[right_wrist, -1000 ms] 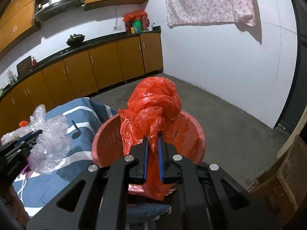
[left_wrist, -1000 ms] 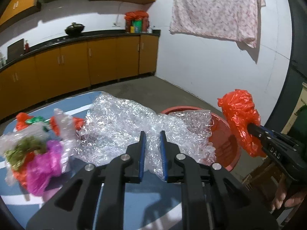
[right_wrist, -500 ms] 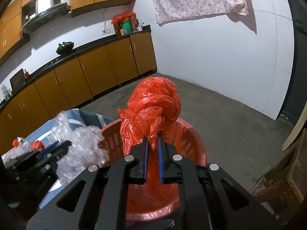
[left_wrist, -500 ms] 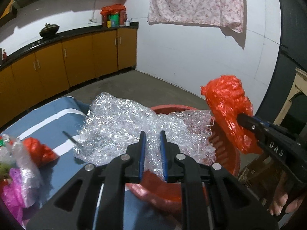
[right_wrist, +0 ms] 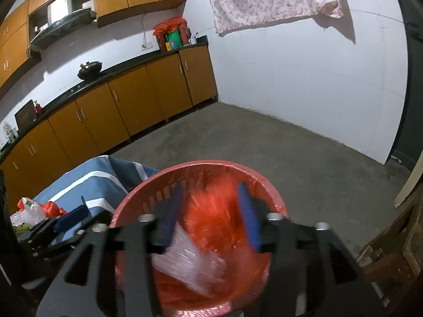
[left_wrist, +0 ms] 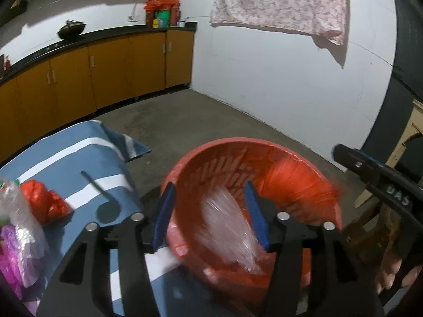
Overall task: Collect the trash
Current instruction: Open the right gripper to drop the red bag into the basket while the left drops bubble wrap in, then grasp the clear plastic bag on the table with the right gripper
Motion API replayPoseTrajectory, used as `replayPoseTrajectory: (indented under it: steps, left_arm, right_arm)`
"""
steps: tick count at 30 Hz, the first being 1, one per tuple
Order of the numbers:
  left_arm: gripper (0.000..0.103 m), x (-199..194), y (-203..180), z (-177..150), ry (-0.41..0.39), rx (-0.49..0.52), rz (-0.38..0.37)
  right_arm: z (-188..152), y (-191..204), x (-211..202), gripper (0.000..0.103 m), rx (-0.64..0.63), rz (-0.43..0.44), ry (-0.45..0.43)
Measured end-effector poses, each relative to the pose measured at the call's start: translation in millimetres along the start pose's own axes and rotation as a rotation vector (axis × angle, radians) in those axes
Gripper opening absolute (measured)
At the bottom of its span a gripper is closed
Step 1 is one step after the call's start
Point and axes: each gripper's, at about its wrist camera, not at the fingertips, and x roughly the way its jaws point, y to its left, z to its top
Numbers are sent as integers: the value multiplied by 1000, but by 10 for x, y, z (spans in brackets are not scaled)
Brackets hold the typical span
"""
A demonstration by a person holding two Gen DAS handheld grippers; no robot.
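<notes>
While both my claws hang over the bin, notes as follows.

Left claw: my left gripper (left_wrist: pixel 208 212) stands wide open with nothing between the blue pads (left_wrist: pixel 162 215); it is poised above the near rim of the round red slotted plastic basket (left_wrist: pixel 298 155).

Right claw: my right gripper (right_wrist: pixel 210 215) is likewise spread wide and empty, directly over the basket's mouth (right_wrist: pixel 201 165).

Dropped trash: a crumpled clear bubble-wrap sheet (left_wrist: pixel 228 227) and a knotted orange-red plastic bag (left_wrist: pixel 293 182) sit inside the basket, both blurred, apparently falling or settling. In the right view the wrap (right_wrist: pixel 190 261) lies toward the near-left wall, the bag (right_wrist: pixel 211 214) mid-basket.

Remaining trash: on the left edge of the table, covered by a blue white-striped cloth (left_wrist: pixel 68 153), lie a small scrunched orange plastic bag (left_wrist: pixel 43 203), a clear plastic bag (left_wrist: pixel 23 224) beside it, and a magenta plastic bag (left_wrist: pixel 10 259) at the near-left corner.

Handling, my judgement: all thin film, near weightless, soft, no fragility. It is slick and springs back, so a pinch on a loose flap may slip or tear.

Where to grip: take the orange bag at its bunched middle or knot; close fully. Neighbouring bags touch it and may drag along.
</notes>
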Motion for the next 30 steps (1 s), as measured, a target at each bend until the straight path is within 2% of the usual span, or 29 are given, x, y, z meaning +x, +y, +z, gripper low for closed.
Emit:
replayPoseTrajectory:
  steps: [4, 8, 12, 20, 25, 30]
  left_arm:
    - [77, -222, 136, -57, -35, -33, 67]
    - [89, -502, 218, -134, -71, -38, 157]
    - [95, -845, 329, -250, -107, -40, 238]
    - [96, -1459, 648, -496, -152, -73, 368]
    - [97, -1830, 971, -737, -170, -135, 468]
    - [97, -2139, 1331, -940, -182, -205, 585]
  right_arm:
    - [-32, 1, -129, 76, -29, -31, -27]
    - [-59, 40, -253, 93, -48, -58, -60]
    - [-81, 151, -331, 95, -63, -57, -71]
    - [-163, 547, -443, 95, -131, 7, -65]
    - [-268, 1000, -494, 95, -206, 95, -48]
    - [-362, 1483, -467, 86, -258, 203, -7]
